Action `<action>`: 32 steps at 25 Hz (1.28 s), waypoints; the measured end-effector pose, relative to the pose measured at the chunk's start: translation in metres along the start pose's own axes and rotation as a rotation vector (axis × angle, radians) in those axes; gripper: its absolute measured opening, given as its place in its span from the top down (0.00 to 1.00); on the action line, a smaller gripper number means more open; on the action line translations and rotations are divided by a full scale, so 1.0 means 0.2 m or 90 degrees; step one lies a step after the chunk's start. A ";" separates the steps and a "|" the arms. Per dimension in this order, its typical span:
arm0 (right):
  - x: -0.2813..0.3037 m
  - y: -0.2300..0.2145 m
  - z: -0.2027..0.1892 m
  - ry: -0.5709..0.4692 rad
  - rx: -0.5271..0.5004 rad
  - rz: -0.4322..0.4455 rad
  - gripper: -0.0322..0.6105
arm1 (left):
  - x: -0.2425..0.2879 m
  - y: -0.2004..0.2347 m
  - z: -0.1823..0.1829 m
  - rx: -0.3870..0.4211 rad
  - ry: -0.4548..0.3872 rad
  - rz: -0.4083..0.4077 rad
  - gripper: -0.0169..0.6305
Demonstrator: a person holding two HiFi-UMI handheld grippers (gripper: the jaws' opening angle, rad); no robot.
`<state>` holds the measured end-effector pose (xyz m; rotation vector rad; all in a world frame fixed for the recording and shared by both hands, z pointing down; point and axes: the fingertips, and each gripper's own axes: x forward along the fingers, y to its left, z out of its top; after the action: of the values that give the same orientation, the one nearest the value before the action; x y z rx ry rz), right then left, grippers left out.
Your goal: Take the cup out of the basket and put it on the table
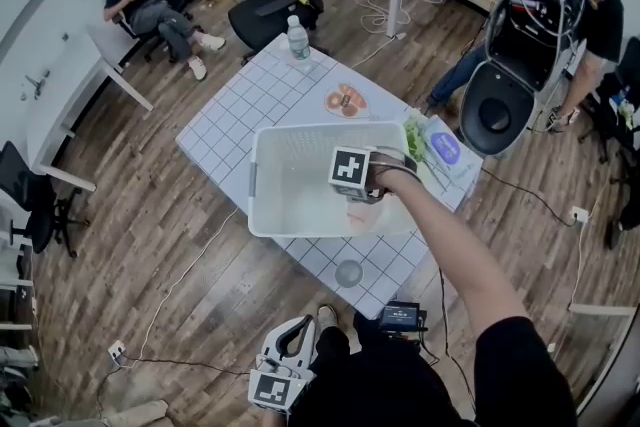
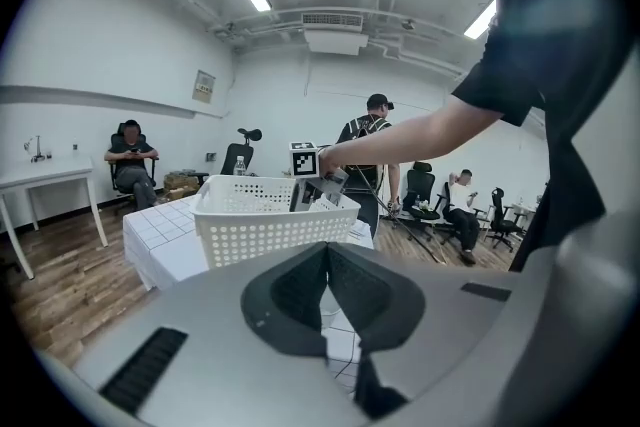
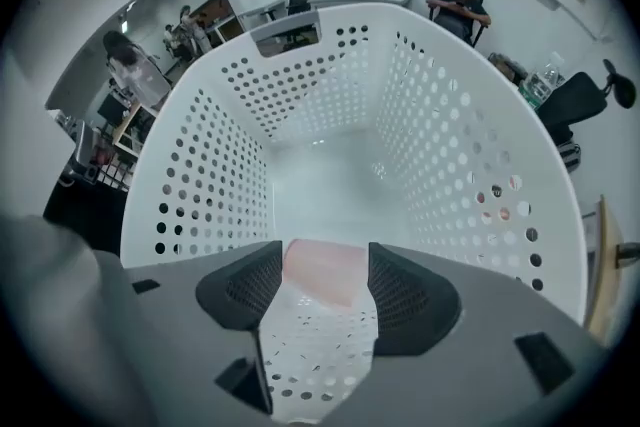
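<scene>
Closest to the camera, the left gripper (image 2: 327, 253) is hanging low off the table's near edge, its dark ribbed pads clenched together on nothing. A small round grey object (image 1: 348, 272) is sitting on the near part of the table (image 1: 230, 130), which is draped in a white cloth printed with a grid of squares. Mid-table, a white plastic basket (image 1: 262, 177), rectangular with rounded corners and walls punched with rows of round holes, is taking the right gripper (image 3: 322, 260), which is pointing steeply down into it. Its jaws are standing wide apart, straddling the pale pink, translucent cup (image 1: 358, 214), which is lying on the basket floor by the near right wall and is the only thing in there. Just right of the basket, leafy greens (image 1: 415, 137) and a flat blue packet (image 1: 445, 150) are lying on the cloth. Farther back, a small plate (image 1: 329, 101) is carrying orange-red slices, and a clear plastic bottle (image 1: 298, 40) is standing upright at the far corner.
</scene>
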<state>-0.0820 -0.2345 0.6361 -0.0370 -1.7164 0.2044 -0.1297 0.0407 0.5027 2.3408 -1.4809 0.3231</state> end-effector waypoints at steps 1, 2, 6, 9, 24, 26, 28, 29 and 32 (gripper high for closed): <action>0.02 -0.01 0.00 0.007 -0.005 0.003 0.56 | 0.00 0.00 0.00 0.002 0.003 0.001 0.96; 0.04 -0.02 0.01 0.011 -0.013 0.003 0.56 | 0.00 0.00 -0.01 0.005 0.008 0.002 0.96; 0.16 -0.10 -0.04 0.055 -0.022 -0.015 0.56 | 0.02 -0.01 -0.02 0.016 0.019 0.002 0.96; 0.20 -0.10 -0.04 0.053 -0.006 -0.004 0.56 | 0.02 -0.04 -0.01 0.007 0.020 0.004 0.96; 0.38 -0.09 -0.10 0.078 0.086 0.081 0.64 | 0.01 -0.03 0.00 0.006 0.033 0.032 0.96; 0.37 -0.07 -0.09 0.072 0.074 0.094 0.69 | 0.01 -0.03 0.00 0.007 0.032 0.033 0.96; 0.35 -0.03 -0.07 0.063 0.062 0.109 0.74 | 0.02 -0.03 0.00 0.009 0.029 0.031 0.96; 0.34 -0.01 -0.07 0.058 0.059 0.117 0.76 | 0.02 -0.03 0.00 0.010 0.028 0.029 0.96; 0.30 0.05 -0.05 0.047 0.047 0.137 0.81 | 0.03 -0.04 0.00 0.011 0.028 0.024 0.96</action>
<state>-0.0823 -0.2142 0.6954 -0.1736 -1.6294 0.4210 -0.1194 0.0387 0.5029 2.3064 -1.5089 0.3964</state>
